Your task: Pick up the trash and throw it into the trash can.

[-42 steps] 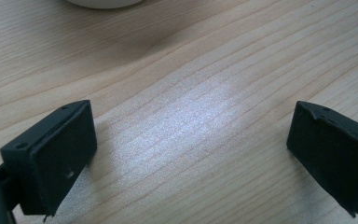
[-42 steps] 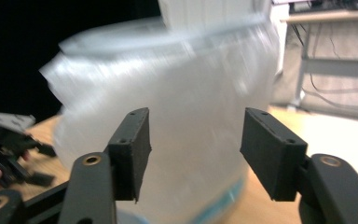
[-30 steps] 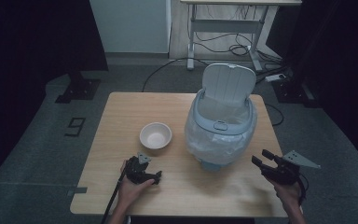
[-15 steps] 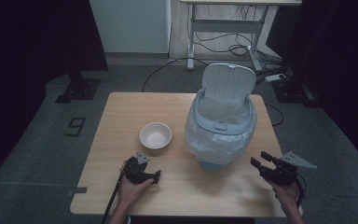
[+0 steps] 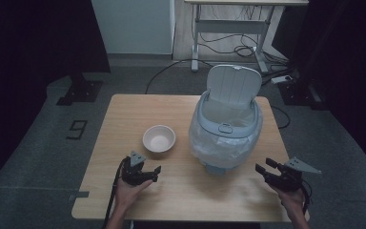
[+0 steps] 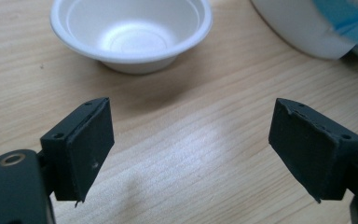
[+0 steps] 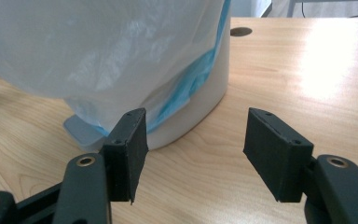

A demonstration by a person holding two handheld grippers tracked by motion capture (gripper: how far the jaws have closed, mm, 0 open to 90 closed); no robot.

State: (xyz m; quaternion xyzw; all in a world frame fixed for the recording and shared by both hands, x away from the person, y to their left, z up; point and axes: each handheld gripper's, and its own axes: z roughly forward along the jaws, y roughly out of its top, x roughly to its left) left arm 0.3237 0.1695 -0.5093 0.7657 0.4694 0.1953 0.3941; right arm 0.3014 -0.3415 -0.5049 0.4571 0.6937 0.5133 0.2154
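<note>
Table (image 5: 124, 114) of pale wood, seen from the high view, carries a white bowl (image 5: 159, 139) left of centre and a lidded bin (image 5: 226, 129), lid raised and lined with a white bag, toward the right edge. The left gripper (image 5: 153, 172) rests near the front edge below the bowl, held by a hand (image 5: 126, 193) coming in from the bottom; bare wood lies between it and the bowl. The right gripper (image 5: 265, 168) sits near the front right corner, apart from the bin.

In the left gripper view, the jaws stand wide apart, holding nothing, over bare wood, the bowl (image 6: 133, 30) just ahead.

In the right gripper view, the jaws are likewise spread and hold nothing; the bin's white wall (image 7: 205, 100) and its bag (image 7: 98, 51), with a blue layer beneath, stand close ahead on the left, open tabletop on the right.
</note>
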